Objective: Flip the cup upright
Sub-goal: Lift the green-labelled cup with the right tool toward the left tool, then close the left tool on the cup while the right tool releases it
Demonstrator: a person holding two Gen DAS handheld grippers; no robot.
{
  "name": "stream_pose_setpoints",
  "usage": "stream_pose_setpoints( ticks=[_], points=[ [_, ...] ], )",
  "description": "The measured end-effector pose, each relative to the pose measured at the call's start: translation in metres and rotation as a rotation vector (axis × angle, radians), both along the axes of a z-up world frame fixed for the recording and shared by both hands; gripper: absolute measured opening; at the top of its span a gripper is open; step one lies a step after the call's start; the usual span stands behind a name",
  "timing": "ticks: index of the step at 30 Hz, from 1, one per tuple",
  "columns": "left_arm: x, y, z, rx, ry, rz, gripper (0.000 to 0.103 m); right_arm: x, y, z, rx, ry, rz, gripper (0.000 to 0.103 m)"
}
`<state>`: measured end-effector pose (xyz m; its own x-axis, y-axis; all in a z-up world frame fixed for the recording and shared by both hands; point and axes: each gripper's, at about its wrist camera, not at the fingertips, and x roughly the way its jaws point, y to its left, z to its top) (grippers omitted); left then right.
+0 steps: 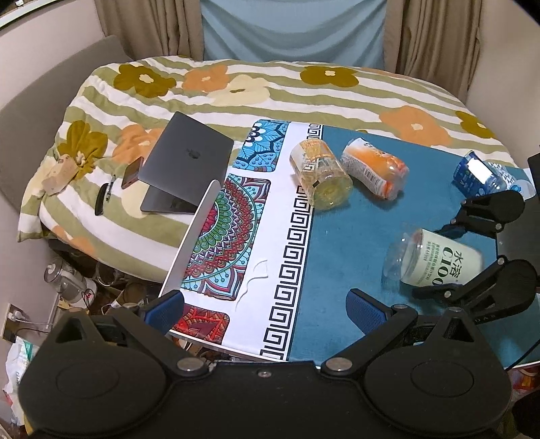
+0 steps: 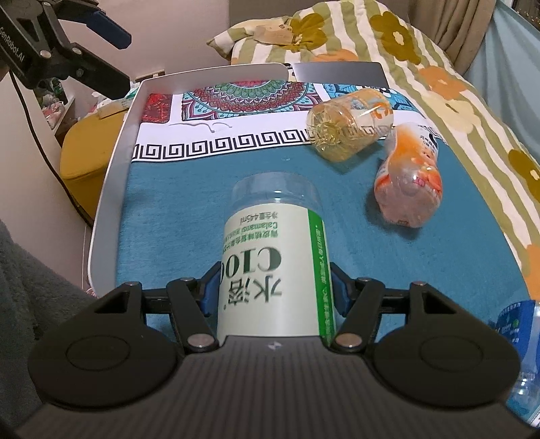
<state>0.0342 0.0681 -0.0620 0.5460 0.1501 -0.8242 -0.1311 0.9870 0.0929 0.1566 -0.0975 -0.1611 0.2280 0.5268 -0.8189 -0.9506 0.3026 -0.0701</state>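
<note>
A clear cup with a pale green C100 label (image 2: 275,256) lies on its side on the blue mat, its clear end pointing away from the right wrist camera. My right gripper (image 2: 273,292) is shut on the green cup, one blue pad on each side of its label. In the left wrist view the same cup (image 1: 435,260) lies at the right with the right gripper (image 1: 472,256) around it. My left gripper (image 1: 266,310) is open and empty above the tray's near edge, and it also shows in the right wrist view (image 2: 104,30) at the upper left.
A yellow cup (image 1: 320,175), an orange cup (image 1: 374,169) and a blue cup (image 1: 482,175) lie on their sides on the white tray (image 2: 108,189). A laptop (image 1: 185,169), phone (image 1: 131,175) and pen lie on the flowered bed quilt behind. Clutter is on the floor at left.
</note>
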Motion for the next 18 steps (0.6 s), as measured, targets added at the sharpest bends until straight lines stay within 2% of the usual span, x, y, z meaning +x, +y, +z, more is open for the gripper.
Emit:
stream_pose_setpoints(
  ticks=[2, 3, 5, 10, 13, 18],
  points=[
    [0.000, 0.002, -0.001, -0.003, 0.002, -0.002, 0.103, -0.002, 0.001, 0.000, 0.003, -0.022, -0.007, 0.084],
    [0.000, 0.002, -0.001, -0.004, 0.003, -0.002, 0.103, -0.002, 0.002, -0.001, 0.003, -0.033, -0.008, 0.092],
    [0.000, 0.003, -0.001, -0.004, 0.002, -0.003, 0.103, -0.002, 0.003, 0.000, 0.004, -0.043, -0.012, 0.100],
    [0.000, 0.002, 0.003, -0.005, -0.009, -0.012, 0.103, -0.003, 0.004, 0.003, 0.018, -0.033, -0.034, 0.101],
    [0.000, 0.000, 0.010, -0.006, -0.031, -0.034, 0.103, -0.005, -0.002, 0.013, 0.031, -0.024, -0.084, 0.102],
    [0.010, -0.011, 0.033, 0.000, -0.072, -0.179, 0.103, -0.018, -0.036, 0.053, 0.124, 0.016, -0.266, 0.103]
  ],
)
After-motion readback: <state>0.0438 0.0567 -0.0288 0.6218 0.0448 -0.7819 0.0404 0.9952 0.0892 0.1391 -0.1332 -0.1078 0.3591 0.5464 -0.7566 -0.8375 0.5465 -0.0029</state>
